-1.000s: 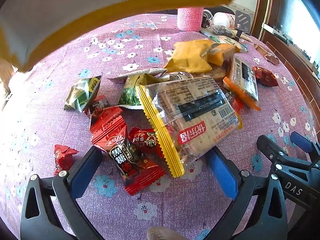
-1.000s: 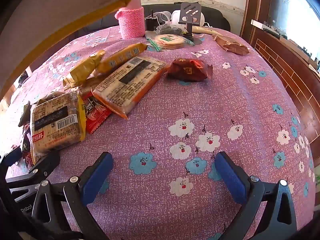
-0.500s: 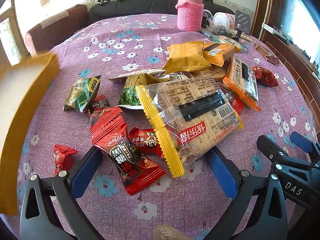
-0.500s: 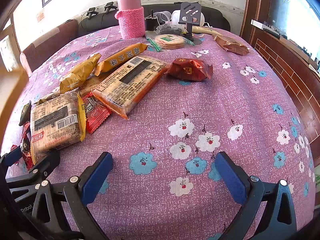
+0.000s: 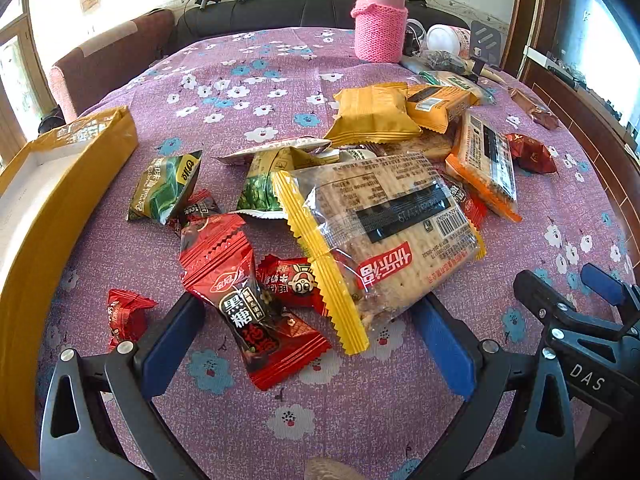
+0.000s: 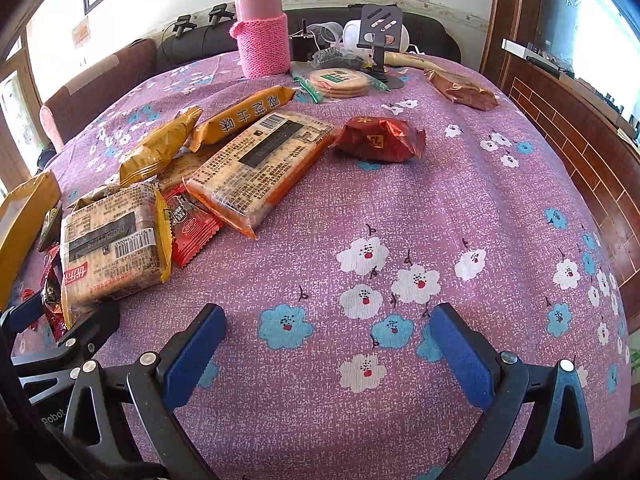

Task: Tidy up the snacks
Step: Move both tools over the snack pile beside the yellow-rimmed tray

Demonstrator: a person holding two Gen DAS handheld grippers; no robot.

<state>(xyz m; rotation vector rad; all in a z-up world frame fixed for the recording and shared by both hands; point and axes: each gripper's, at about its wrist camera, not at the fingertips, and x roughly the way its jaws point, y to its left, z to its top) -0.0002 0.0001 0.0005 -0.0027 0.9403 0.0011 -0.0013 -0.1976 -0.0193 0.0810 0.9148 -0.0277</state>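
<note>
A: Left hand-held gripper (image 5: 308,332) is seen spread wide, nothing held, low over the worktop (image 5: 360,408). The red brown-sugar candy packet (image 5: 248,300) lies between its fingers, with the yellow-edged cracker pack (image 5: 384,236) overlapping the right finger.

B: Right hand-held gripper (image 6: 326,344)?

A: Also wide, nothing held, only bare floral cloth between the fingers. The snack pile is spread to its left: orange-edged cracker pack (image 6: 260,164), yellow biscuit bar (image 6: 244,118), dark red foil sweet (image 6: 380,138).

B: Container noted?

A: A yellow box (image 5: 56,204) stands at the left edge of the worktop, open side up, well apart from the red foil sweet. Probably the destination.

B: Handling?

A: All judged light. Film wrappers are expected to be slippery and crinkly. The crackers are likely brittle, so a hard squeeze across the flat faces should be avoided; the pack is better taken across its narrow sides or by the crimped yellow seam. The candy packet is soft and thin, best pinched mid-body or at a sealed end. The green pea packets (image 5: 168,188) look puffy and may slide out if gripped on the bulge.

B: Progress?

A: Nothing sorted yet, by the look of it.
</note>
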